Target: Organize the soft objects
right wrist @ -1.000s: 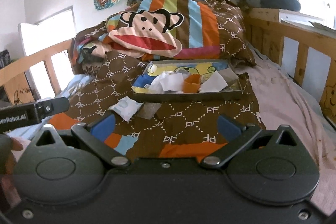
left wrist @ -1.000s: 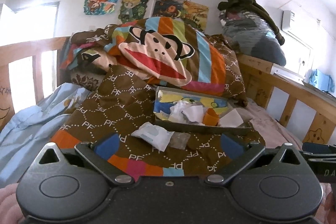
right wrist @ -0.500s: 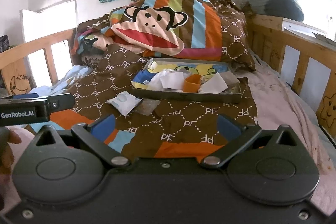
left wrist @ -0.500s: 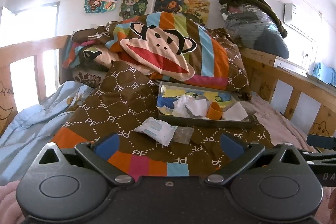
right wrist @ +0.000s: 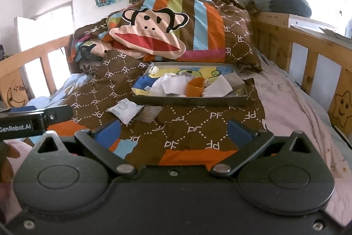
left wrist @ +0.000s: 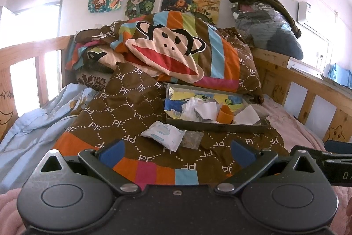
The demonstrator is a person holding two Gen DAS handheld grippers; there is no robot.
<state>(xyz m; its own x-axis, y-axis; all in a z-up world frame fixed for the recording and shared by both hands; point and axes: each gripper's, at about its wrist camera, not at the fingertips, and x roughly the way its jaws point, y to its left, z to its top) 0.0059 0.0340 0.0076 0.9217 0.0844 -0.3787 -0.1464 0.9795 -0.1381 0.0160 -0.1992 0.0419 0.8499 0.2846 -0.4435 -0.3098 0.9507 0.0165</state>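
Both the left gripper [left wrist: 176,150] and right gripper [right wrist: 173,130] hover spread wide and empty over the brown quilt [left wrist: 123,107]. Ahead, a white wipes pack [left wrist: 164,134] lies just before the grey tray [left wrist: 216,126] of crumpled tissues [left wrist: 201,109] and an orange cup [left wrist: 224,113].

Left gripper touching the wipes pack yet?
Apart. In the left wrist view the left gripper is open, and bare quilt shows between its blue fingertips and the wipes pack.
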